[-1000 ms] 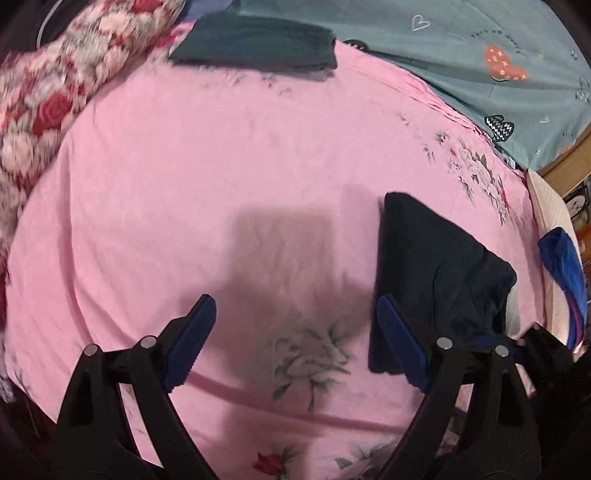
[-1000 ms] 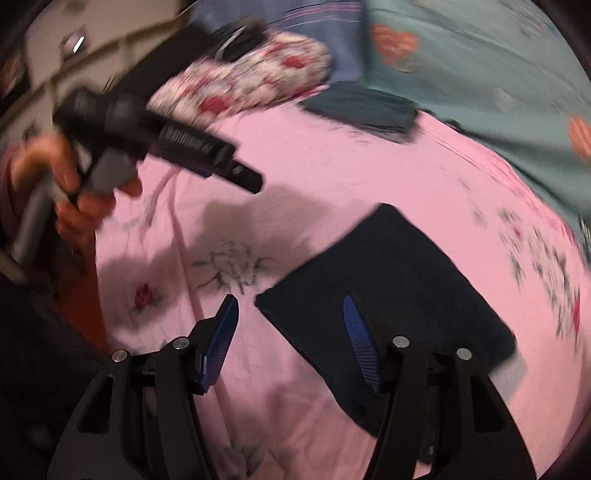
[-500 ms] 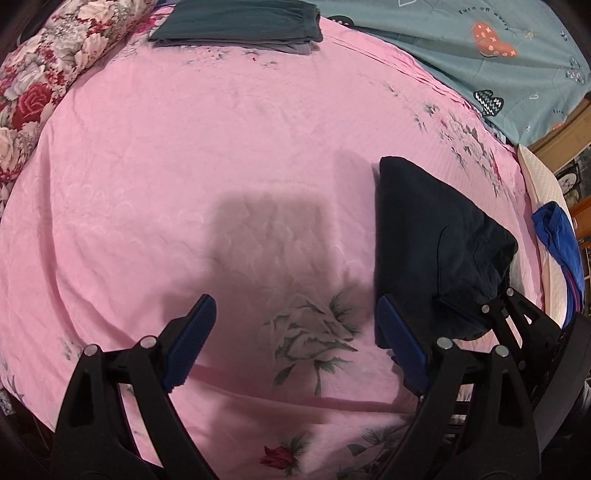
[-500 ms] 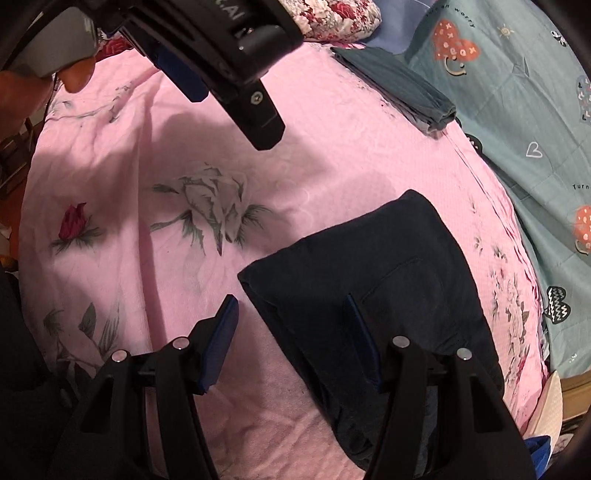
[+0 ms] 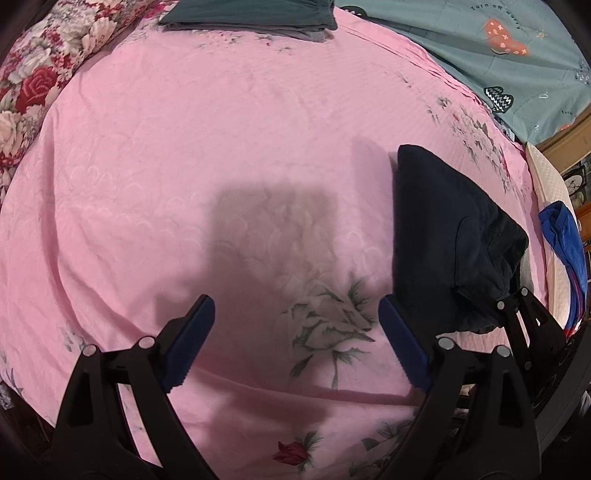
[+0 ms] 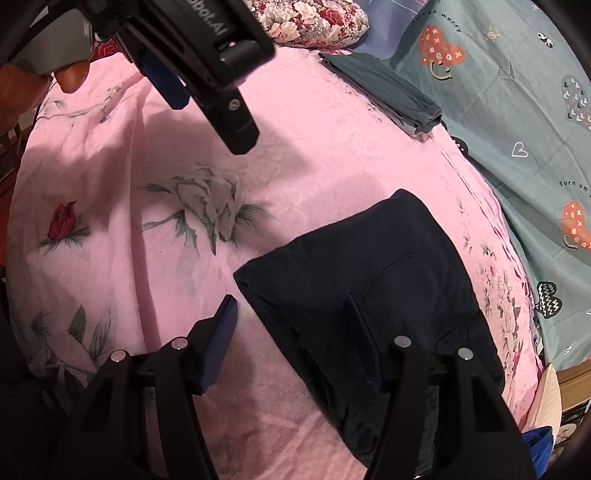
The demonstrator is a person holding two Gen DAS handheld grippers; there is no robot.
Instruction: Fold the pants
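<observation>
The folded dark navy pants (image 5: 443, 236) lie on the pink floral bedsheet (image 5: 221, 147), to the right of my left gripper (image 5: 295, 332). That gripper hangs open over bare sheet with nothing between its fingers. In the right wrist view my right gripper (image 6: 291, 332) is open and low over the near left edge of the pants (image 6: 369, 266). Its right finger stands over the dark cloth and its left finger over the sheet (image 6: 147, 277), neither pad pressing. The right gripper's black frame (image 5: 524, 325) shows at the pants' near end. A hand (image 6: 70, 74) holds the left gripper's body (image 6: 207, 62) at the top left.
A folded teal garment (image 5: 251, 14) lies at the far edge of the sheet. A red floral pillow (image 5: 44, 81) sits far left, and a teal quilt with hearts (image 5: 498, 55) far right. A white cushion (image 5: 546, 184) and blue cloth (image 5: 565, 243) lie beyond the pants.
My right gripper has sunk and rolled, coming close over the pants' near edge. The left gripper has barely moved, and the pants lie as before.
</observation>
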